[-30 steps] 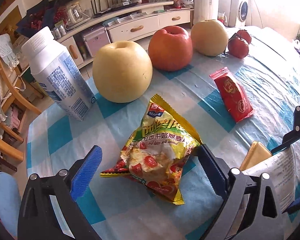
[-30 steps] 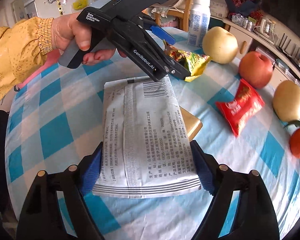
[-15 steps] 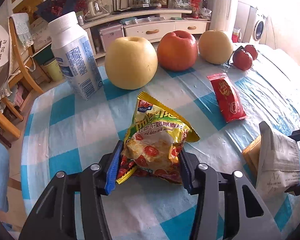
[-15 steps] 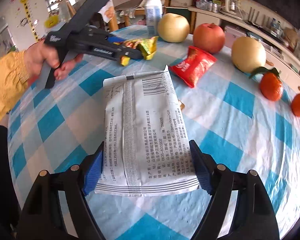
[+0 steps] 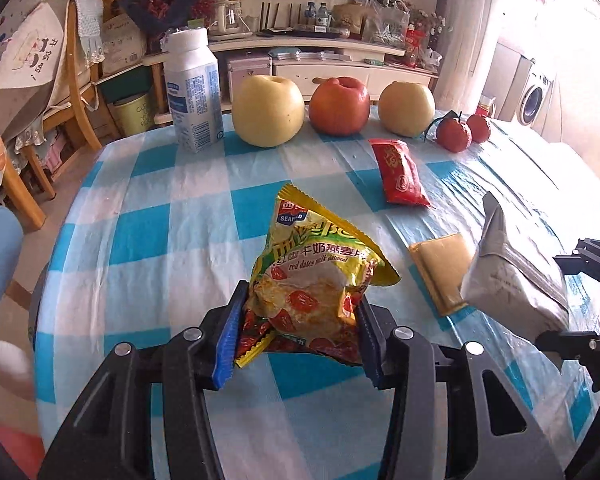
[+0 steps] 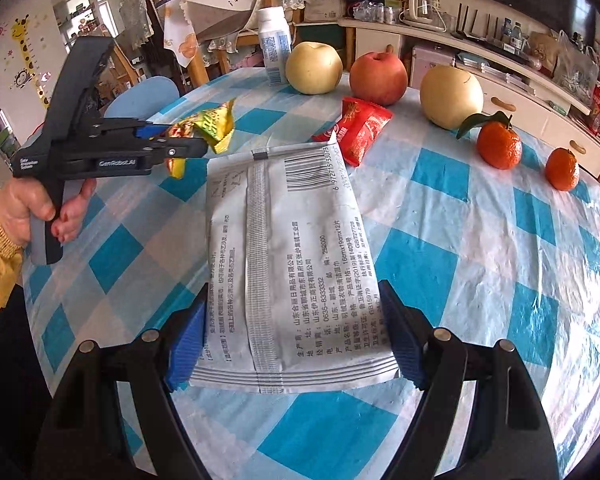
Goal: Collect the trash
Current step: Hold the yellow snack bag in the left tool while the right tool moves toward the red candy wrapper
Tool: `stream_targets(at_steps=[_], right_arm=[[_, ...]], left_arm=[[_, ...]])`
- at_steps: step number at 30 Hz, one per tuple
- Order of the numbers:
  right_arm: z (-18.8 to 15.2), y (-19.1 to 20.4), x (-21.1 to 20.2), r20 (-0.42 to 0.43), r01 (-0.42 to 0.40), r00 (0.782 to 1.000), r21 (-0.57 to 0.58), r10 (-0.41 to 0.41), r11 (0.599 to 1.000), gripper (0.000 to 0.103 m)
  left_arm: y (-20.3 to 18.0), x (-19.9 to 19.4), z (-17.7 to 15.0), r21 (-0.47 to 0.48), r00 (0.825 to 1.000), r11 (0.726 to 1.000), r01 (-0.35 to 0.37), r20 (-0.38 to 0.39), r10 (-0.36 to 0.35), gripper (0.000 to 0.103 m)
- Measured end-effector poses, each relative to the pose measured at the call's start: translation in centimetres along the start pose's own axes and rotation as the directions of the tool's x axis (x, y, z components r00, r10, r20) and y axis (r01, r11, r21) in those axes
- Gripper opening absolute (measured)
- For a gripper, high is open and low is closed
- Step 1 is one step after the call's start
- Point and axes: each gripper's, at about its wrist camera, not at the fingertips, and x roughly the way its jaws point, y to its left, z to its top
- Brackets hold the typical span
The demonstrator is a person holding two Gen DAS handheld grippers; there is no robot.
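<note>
My left gripper (image 5: 298, 334) is shut on a yellow oatmeal snack packet (image 5: 316, 276) and holds it above the checked table; it also shows in the right wrist view (image 6: 204, 128). My right gripper (image 6: 296, 344) is shut on a grey wet-wipe pouch (image 6: 296, 256), lifted off the table; the pouch shows at the right of the left wrist view (image 5: 512, 276). A red snack wrapper (image 5: 400, 172) lies on the tablecloth near the fruit, and also shows in the right wrist view (image 6: 358, 130). A flat tan packet (image 5: 442, 272) lies on the cloth beside the pouch.
A white bottle (image 5: 192, 88), two yellow pears (image 5: 268, 110) (image 5: 407, 108), a red apple (image 5: 339, 106) and two tangerines (image 5: 454, 134) stand along the far edge of the blue checked table (image 5: 148, 236). Wooden chairs (image 5: 60, 120) stand beyond at the left.
My left gripper closed on the oatmeal packet and lifted it off the table. My right gripper raised the grey pouch, uncovering the tan packet.
</note>
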Motion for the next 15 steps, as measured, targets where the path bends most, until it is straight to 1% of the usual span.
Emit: stream_targets(at_steps=[1,3,6,9,11,13,14,15], right_arm=[[-0.2,0.2,0.2,-0.010,-0.023,1.000,0.006,0.023,1.000,0.080],[-0.5,0.6,0.4,-0.019,-0.022,1.000,0.003,0.022,1.000,0.081],[-1.2,1.4,0.7,-0.043,-0.018,0.999,-0.029,0.016,0.999,0.080],[-2.2,2.4,0.6,-0.067,-0.025,0.998,-0.080,0.020,0.997,0.080],[-2.7,2.9,0.4,-0.077,-0.047,0.996,-0.099,0.040,0.994,0.080],[-2.9,3.3,0.2,-0.093,-0.110,0.991,-0.110,0.100,0.988,0.081],[-2.9,3.4,0.0,-0.088,-0.119,0.990,-0.114,0.110,0.986,0.083],[-2.7,3.5,-0.2,-0.076,-0.113,0.992,-0.114,0.105,0.987,0.086]], left_arm=[[0.0,-0.7,-0.4,-0.013,1.000,1.000,-0.001,0.008,0.001,0.050],[0.0,-2.0,-1.2,-0.045,0.999,0.999,-0.017,0.028,0.018,0.050],[0.5,-3.6,-2.0,-0.100,0.998,0.995,-0.029,0.057,0.035,0.050],[0.8,-4.7,-2.8,-0.156,0.997,0.988,-0.019,0.072,0.031,0.050],[0.7,-5.1,-3.2,-0.163,0.997,0.986,-0.019,0.076,0.032,0.050],[0.4,-5.0,-3.4,-0.157,0.997,0.987,-0.016,0.071,0.027,0.050],[0.3,-5.0,-3.5,-0.157,0.997,0.987,-0.012,0.067,0.022,0.050],[0.2,-5.0,-3.7,-0.158,0.998,0.987,-0.012,0.065,0.023,0.050]])
